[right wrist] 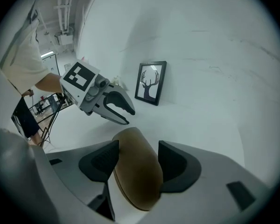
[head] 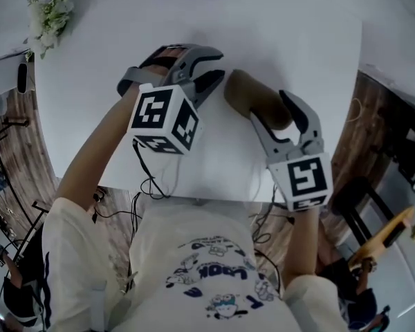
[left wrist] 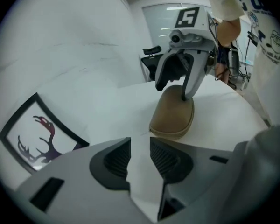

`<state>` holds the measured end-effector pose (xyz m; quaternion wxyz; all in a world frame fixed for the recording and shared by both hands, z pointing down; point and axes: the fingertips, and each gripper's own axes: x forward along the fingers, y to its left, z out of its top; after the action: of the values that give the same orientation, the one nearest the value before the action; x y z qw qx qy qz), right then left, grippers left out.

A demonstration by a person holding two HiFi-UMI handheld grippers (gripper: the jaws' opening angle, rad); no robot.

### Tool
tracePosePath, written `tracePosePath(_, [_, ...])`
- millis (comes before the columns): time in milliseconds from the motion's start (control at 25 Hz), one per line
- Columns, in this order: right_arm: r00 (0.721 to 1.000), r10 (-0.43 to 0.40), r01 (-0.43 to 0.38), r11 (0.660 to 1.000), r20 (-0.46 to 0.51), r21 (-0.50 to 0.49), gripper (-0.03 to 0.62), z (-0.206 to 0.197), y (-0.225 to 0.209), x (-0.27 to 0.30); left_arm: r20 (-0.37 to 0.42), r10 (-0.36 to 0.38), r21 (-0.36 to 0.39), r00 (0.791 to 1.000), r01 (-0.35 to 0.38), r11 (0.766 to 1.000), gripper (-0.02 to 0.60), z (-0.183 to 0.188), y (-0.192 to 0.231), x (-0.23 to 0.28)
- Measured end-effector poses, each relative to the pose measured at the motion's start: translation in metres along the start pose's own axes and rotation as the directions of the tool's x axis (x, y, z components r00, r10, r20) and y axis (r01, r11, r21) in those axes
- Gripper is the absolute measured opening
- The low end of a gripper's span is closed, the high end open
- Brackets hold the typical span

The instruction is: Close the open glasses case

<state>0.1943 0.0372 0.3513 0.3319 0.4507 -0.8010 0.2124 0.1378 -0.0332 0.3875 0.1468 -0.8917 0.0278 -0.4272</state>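
Observation:
A tan glasses case [head: 243, 90] lies on the white table [head: 297, 40] with its lid down. My right gripper [head: 268, 108] straddles its near end, and in the right gripper view [right wrist: 137, 157] both pads rest against the sides of the case [right wrist: 135, 183]. My left gripper [head: 220, 64] hangs just left of the case's far end, jaws open and empty. In the left gripper view [left wrist: 140, 150] only bare table shows between the pads, and the case [left wrist: 172, 118] lies ahead under the right gripper [left wrist: 172, 90].
A framed deer picture [right wrist: 150, 82] stands at the back of the table, seen also in the left gripper view [left wrist: 37, 134]. A bunch of white flowers [head: 48, 16] sits at the far left corner. The table's front edge [head: 194, 198] runs close to the person's body.

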Motion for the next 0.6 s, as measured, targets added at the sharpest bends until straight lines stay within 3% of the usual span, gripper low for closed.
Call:
tracePosePath(200, [0.998, 0.050, -0.050, 0.999, -0.032, -0.012, 0.247, 0.001, 0.001, 0.002, -0.033, -0.128, 0.164, 0.991, 0.132, 0.978, 0.114, 0.002, 0.001, 0.012])
tracePosePath(360, [0.997, 0.073, -0.073, 0.997, -0.036, -0.017, 0.250, 0.001, 0.000, 0.004, -0.050, -0.220, 0.275, 0.974, 0.225, 0.935, 0.114, 0.008, 0.001, 0.016])
tracePosePath(480, [0.995, 0.088, -0.089, 0.996, -0.039, -0.008, 0.250, 0.001, 0.000, 0.004, -0.079, -0.254, 0.338, 0.964, 0.265, 0.903, 0.114, 0.010, 0.000, 0.022])
tracePosePath(600, [0.993, 0.101, -0.102, 0.995, -0.054, -0.019, 0.250, -0.001, 0.000, 0.004, -0.089, -0.270, 0.368, 0.959, 0.284, 0.886, 0.114, 0.014, -0.003, 0.029])
